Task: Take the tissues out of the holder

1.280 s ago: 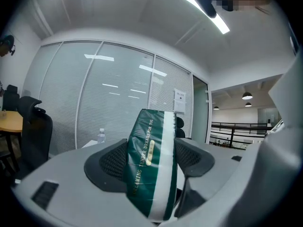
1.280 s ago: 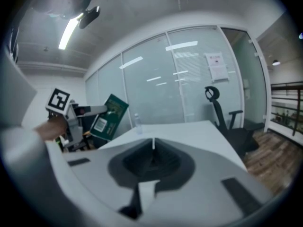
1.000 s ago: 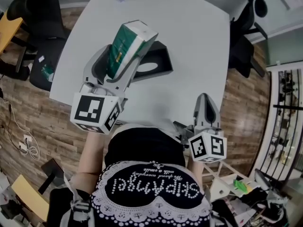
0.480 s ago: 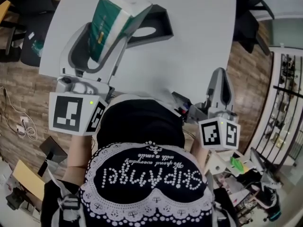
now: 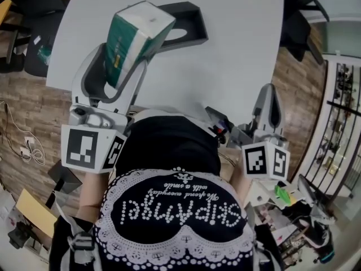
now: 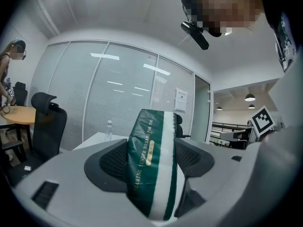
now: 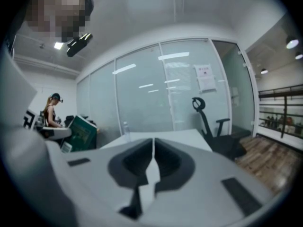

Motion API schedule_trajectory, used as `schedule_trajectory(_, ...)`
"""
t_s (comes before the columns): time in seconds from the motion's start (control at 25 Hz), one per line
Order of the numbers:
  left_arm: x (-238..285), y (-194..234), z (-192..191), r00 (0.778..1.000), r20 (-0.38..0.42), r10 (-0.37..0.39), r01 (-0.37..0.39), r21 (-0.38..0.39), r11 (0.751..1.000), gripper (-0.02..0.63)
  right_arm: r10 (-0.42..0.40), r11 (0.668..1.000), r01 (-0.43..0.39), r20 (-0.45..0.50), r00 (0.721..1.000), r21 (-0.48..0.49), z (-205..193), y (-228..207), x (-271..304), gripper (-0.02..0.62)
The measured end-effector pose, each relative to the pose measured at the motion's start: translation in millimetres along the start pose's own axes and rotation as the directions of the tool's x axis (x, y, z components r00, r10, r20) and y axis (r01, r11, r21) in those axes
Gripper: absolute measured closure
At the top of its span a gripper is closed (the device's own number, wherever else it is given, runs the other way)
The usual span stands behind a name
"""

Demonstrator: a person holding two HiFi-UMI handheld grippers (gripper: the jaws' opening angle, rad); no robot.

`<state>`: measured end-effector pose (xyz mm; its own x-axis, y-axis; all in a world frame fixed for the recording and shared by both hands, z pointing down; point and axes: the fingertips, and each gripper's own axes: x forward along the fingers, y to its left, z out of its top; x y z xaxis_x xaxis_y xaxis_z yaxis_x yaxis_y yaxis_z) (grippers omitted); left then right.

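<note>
Left of the holder (image 5: 189, 17), your left tool (image 5: 127, 52) is clamped on the tissue pack (image 5: 135, 33), a green and white soft pack standing on end between the wide-set jaws. The pack hangs above the surface (image 5: 237, 55), overlapping the holder's left end from the head view but apparently lifted clear of it. The black holder lies on the surface with its oval opening facing up.

Well to the right of the holder, near your body, your right tool (image 5: 269, 95) has its jaws together on nothing.

The removal looks done. Next, the move calls for lowering the pack onto bare surface beside the holder, then parting the jaws.

Count: one tissue pack, one holder, two tools.
</note>
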<state>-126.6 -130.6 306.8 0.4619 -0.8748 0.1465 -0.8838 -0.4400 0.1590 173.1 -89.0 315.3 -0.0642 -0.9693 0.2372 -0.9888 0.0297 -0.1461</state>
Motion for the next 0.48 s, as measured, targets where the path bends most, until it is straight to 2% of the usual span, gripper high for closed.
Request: schedule_trajectory(0.48, -11.0, 0.3, -23.0, 0.999, -0.047, -0.004, 0.002, -0.032, 0.999, 0.278, 0.014, 0.999, -0.016, -0.046, 0.999, -0.037, -15.5, 0.7, -12.1, 0.561)
